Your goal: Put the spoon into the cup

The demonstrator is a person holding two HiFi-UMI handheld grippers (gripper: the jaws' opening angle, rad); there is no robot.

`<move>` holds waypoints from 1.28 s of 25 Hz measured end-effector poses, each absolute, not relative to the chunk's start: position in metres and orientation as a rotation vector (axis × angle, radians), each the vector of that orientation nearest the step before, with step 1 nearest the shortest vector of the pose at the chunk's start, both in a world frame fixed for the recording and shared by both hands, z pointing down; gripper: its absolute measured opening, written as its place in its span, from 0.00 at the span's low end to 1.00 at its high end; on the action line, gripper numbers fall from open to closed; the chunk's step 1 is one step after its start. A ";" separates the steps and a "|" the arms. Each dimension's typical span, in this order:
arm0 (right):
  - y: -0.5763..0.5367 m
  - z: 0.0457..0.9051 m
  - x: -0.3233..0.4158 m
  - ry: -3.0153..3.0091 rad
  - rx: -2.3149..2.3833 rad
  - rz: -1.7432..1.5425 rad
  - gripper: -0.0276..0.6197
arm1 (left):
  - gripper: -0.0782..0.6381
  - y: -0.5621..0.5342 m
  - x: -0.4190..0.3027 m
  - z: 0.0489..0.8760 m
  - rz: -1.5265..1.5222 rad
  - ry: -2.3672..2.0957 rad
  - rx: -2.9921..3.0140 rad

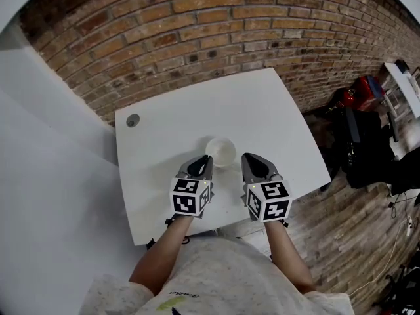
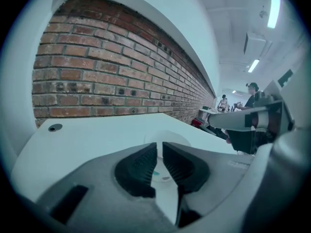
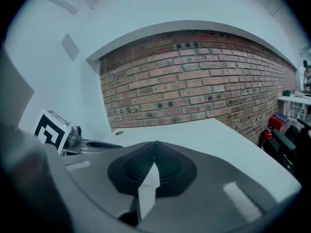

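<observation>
One white table – two grippers over its near half: left gripper jaws a narrow slit apart, nothing gripped; right gripper jaws pressed together – one white cup upright between their tips; spoon not discernible

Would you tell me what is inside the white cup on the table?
The cup shows only a plain white interior from the head view; no spoon is visible. The left gripper covers its near-left edge, so that part is hidden.
</observation>
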State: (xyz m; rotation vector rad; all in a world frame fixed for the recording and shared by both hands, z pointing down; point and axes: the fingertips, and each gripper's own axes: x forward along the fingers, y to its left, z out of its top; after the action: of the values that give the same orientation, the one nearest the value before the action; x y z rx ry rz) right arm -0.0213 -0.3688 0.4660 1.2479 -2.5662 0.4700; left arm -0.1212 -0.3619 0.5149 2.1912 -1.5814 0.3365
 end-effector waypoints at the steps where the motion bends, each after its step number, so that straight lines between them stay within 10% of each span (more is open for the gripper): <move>1: -0.368 0.466 -0.022 -2.565 1.248 0.473 0.05 | 0.19 -0.361 -0.120 0.516 0.330 -1.569 2.189; 32: -0.313 0.444 -0.021 -2.671 1.111 0.390 0.05 | 0.14 -0.301 -0.132 0.459 0.188 -1.792 2.154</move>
State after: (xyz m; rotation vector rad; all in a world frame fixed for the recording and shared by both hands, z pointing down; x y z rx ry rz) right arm -0.0214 -0.3129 0.4439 1.1107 -2.6712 0.3904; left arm -0.1323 -0.3012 0.4593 2.1536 -1.7921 0.1878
